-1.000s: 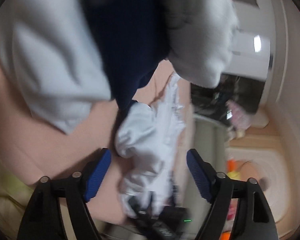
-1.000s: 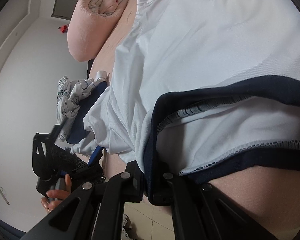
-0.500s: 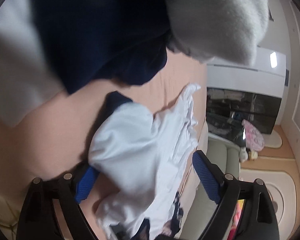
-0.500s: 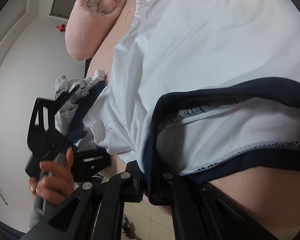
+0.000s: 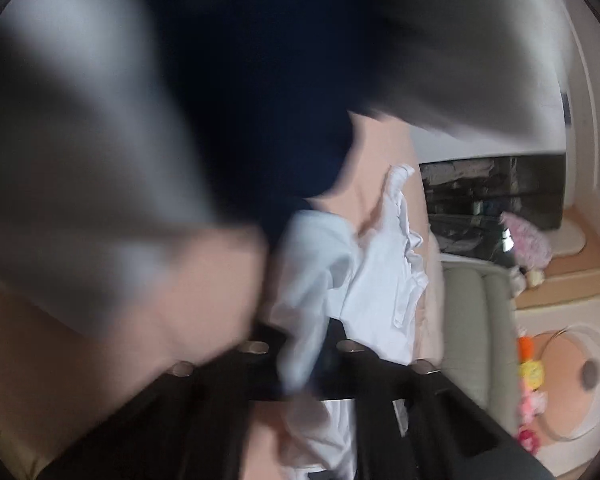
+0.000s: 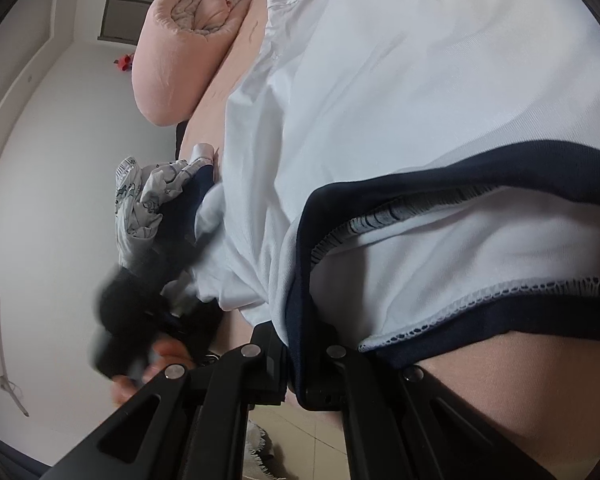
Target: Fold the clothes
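1. Both tongs are gripping: the left gripper (image 5: 304, 344), its jaws having just been closing, is pinching a fold of the white shirt (image 5: 380, 280); the right gripper (image 6: 296, 360) is clamping the navy-trimmed hem (image 6: 304, 280).
2. Shirt is lying along the edge of the pink bed (image 6: 520, 364).
3. Doing this well likely means lifting both holds evenly, keeping the cloth taut.
4. Fabric is looking thin, smooth and limp, its hem overlocked.
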Tool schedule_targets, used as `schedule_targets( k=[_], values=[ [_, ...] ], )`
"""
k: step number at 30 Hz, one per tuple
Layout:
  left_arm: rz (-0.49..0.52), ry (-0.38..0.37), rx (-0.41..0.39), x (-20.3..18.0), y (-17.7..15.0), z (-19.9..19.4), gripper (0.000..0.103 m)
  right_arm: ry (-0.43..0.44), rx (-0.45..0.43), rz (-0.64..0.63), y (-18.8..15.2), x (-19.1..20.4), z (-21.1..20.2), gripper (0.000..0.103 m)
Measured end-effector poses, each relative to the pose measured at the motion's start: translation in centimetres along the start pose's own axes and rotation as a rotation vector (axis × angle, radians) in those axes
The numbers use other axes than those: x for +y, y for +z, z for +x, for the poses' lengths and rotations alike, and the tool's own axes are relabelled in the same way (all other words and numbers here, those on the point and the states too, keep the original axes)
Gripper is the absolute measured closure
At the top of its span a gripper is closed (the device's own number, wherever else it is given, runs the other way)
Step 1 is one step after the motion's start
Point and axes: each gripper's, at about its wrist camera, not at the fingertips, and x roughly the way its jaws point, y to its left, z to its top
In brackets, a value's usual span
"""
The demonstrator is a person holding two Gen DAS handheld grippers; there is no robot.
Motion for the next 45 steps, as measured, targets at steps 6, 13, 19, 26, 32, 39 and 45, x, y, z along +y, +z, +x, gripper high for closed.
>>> schedule_targets(
  k=[6, 13, 19, 26, 32, 39, 45],
  values=[
    [0.184, 0.105, -0.021, -2.4, -0.3, -0.2, 0.098, -0.008, -0.005, 0.001, 0.7, 0.4, 0.7, 0.103],
    [0.738, 0.396, -0.181, -9.0, -4.6, -1.3, 0.098, -0.008, -0.005, 0.001, 1.1, -1.1, -0.1, 0.103],
    [1.143, 0.529, -0.264, -13.9, -7.9, 0.0, 0.098, -0.002, -0.002, 0.008, 1.2, -1.3, 0.0, 0.103],
    [1.822, 0.694, -0.263, -16.6, -13.5, 2.4, 0.098, 0.003, -0.002, 0.018, 1.1, -1.7, -0.2, 0.103],
    [2.188, 0.745, -0.322, -15.4, -18.7, 3.6, 0.098, 0.008, -0.004, 0.031, 0.9, -1.9, -0.1, 0.103],
    [2.105, 0.652, -0.134, -15.8, -18.9, 4.2, 0.097, 0.046, 0.011, 0.119, 0.7, -3.2, -1.8, 0.101],
    [2.048, 0.659, -0.121, -15.4, -18.3, 3.9, 0.097, -0.156, -0.002, -0.009, 1.6, -0.9, -7.4, 0.073]
  ],
)
